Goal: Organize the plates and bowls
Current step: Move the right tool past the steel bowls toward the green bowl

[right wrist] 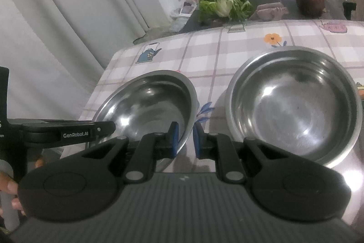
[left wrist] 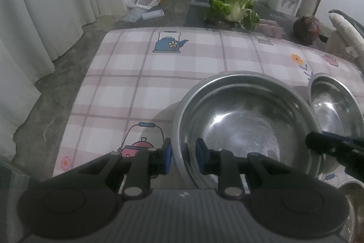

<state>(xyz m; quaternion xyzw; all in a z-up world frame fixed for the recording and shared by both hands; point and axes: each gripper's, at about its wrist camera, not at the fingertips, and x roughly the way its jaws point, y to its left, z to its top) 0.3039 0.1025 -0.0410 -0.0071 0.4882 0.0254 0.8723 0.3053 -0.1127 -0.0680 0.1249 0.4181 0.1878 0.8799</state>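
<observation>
The table (left wrist: 159, 74), covered by a pink checked cloth printed with kettles and flowers, fills the centre of both views. Two steel bowls stand on it, side by side and slightly apart. In the left wrist view, the left bowl (left wrist: 245, 120) occupies the lower centre and the right bowl (left wrist: 334, 106) sits at the right edge. In the right wrist view, the right bowl (right wrist: 295, 106) lies right of centre and the left bowl (right wrist: 150, 101) left of centre. The left gripper (left wrist: 183, 157), at the bottom of its own view, has its blue pads clamped on the near rim of the left bowl, one pad outside the wall and one inside. The right gripper (right wrist: 185, 140) straddles the right-hand rim of the same bowl; its pads appear to pinch that rim, though blur makes contact uncertain. A leafy cabbage (left wrist: 232, 7) lies beyond the table's far edge, upper centre. A dark red round vegetable (left wrist: 306, 29) sits to its right.
</observation>
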